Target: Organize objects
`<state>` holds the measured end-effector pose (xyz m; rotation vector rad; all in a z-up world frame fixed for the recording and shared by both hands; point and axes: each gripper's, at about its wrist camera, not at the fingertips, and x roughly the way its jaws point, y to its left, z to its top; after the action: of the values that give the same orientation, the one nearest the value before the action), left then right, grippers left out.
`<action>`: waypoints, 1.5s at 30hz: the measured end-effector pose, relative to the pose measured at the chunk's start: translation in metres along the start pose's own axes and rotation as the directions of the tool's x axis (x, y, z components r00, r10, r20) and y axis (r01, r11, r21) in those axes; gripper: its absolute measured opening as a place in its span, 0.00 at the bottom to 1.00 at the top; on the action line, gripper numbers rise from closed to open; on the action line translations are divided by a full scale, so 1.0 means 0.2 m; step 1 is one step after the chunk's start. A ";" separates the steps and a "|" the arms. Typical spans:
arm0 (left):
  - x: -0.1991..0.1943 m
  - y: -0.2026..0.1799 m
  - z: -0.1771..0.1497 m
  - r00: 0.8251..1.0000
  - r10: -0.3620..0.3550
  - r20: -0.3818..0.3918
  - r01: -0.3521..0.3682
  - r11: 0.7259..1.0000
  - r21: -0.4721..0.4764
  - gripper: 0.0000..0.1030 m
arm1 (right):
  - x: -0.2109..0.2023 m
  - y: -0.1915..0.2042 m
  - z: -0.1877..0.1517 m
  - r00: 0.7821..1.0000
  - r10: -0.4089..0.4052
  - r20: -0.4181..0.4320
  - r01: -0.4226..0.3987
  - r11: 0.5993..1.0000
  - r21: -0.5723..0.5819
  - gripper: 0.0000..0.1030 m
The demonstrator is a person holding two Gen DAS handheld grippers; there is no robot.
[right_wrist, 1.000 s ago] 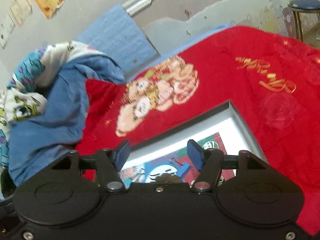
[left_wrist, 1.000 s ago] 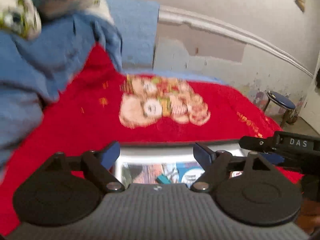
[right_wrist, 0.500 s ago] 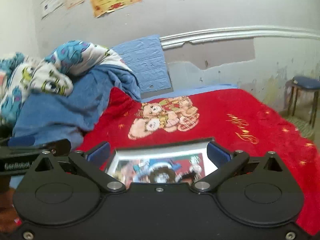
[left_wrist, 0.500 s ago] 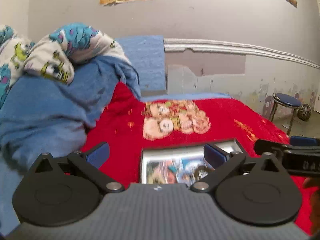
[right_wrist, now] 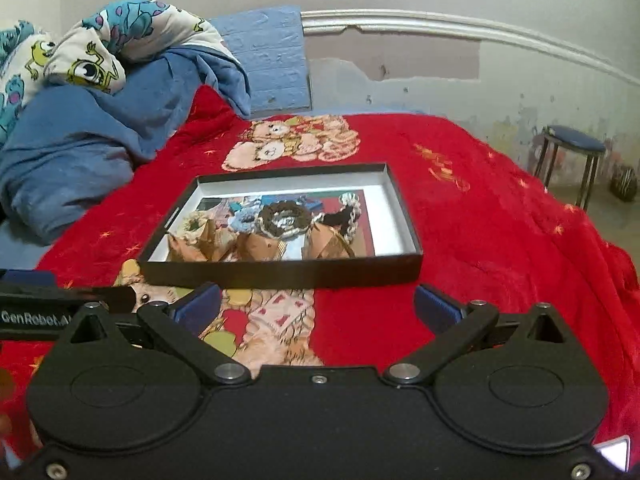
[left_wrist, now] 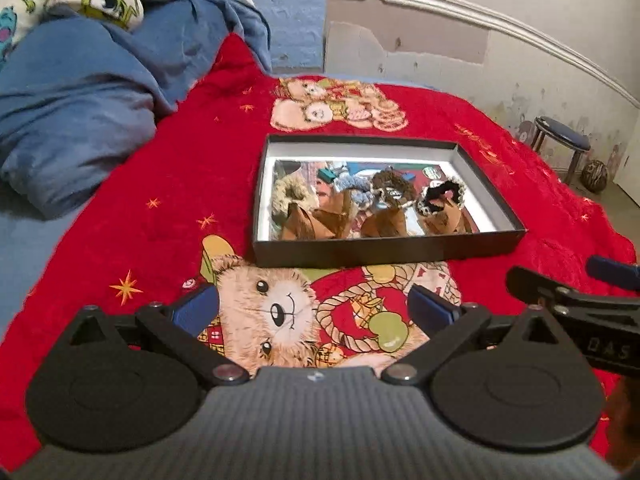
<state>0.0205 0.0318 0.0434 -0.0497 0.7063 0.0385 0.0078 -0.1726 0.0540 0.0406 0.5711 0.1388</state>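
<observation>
- Two views, and I take the one from my left wrist first. My left tongs (left_wrist: 314,308) stand spread as wide as they go, with nothing between the blue pads; below them is only the bear print of the red blanket (left_wrist: 160,200).
- Beyond the left tongs sits the black box (left_wrist: 384,246), shallow and open-topped, flat on the blanket so it stays level on the soft bed.
- Inside the box I see a row of fuzzy hair ties: a tan one (left_wrist: 288,192) at the left end, a pale blue one (left_wrist: 356,190), a dark brown one (left_wrist: 392,188) and a black one (left_wrist: 442,196) at the right end. Brown paper cones (left_wrist: 316,222) lie along the box's near wall, each seemingly under a tie; I judge the cones keep the ties apart.
- Right of the box, near the frame edge, my right tongs (left_wrist: 572,300) reach in, empty.
- From the right wrist: my right tongs (right_wrist: 318,306) gape fully and grip nothing, hanging just short of the box's (right_wrist: 280,274) near wall.
- The same ties and cones (right_wrist: 256,248) fill the box's near half; its far half shows only a printed picture.
- Left of the box, my left tongs (right_wrist: 60,304) enter, holding nothing.
- The blue duvet (right_wrist: 80,140) is bunched well left of the box. Everything looks stowed, so I judge the sorting near done.
</observation>
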 end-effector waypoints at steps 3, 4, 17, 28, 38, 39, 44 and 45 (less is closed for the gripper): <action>0.04 0.00 -0.02 1.000 -0.011 -0.014 0.011 1.000 0.011 1.00 | 0.03 0.01 -0.03 1.000 -0.016 0.001 0.016 1.000 -0.015 1.00; 0.06 0.01 -0.02 1.000 -0.007 -0.019 0.007 1.000 0.005 1.00 | 0.05 0.00 -0.03 1.000 -0.023 -0.008 0.023 1.000 -0.009 1.00; 0.12 0.00 -0.06 0.998 0.000 -0.068 0.001 1.000 0.013 1.00 | 0.12 -0.03 -0.05 0.998 -0.018 -0.064 0.021 0.999 0.041 1.00; 0.16 0.00 -0.07 0.995 0.007 -0.101 -0.006 1.000 0.013 1.00 | 0.17 -0.04 -0.08 0.995 -0.031 -0.090 0.036 0.998 0.054 1.00; 0.17 0.00 -0.08 0.994 0.017 -0.111 -0.014 1.000 0.025 1.00 | 0.17 -0.03 -0.08 0.995 -0.041 -0.087 0.045 0.998 0.037 1.00; 0.18 0.00 -0.08 0.993 0.019 -0.113 -0.016 1.000 0.026 1.00 | 0.17 -0.03 -0.08 0.995 -0.038 -0.091 0.042 0.998 0.041 1.00; 0.20 0.00 -0.09 0.992 0.029 -0.126 -0.026 0.999 0.030 1.00 | 0.22 -0.06 -0.09 0.992 -0.027 -0.120 0.038 0.995 0.091 1.00; 0.20 0.00 -0.09 0.991 0.031 -0.128 -0.027 0.999 0.030 1.00 | 0.23 -0.07 -0.10 0.992 -0.025 -0.125 0.037 0.995 0.096 1.00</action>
<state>0.0391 0.0307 0.0040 -0.0148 0.8362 0.0533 0.0367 -0.1792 0.0124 0.1188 0.7023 0.0834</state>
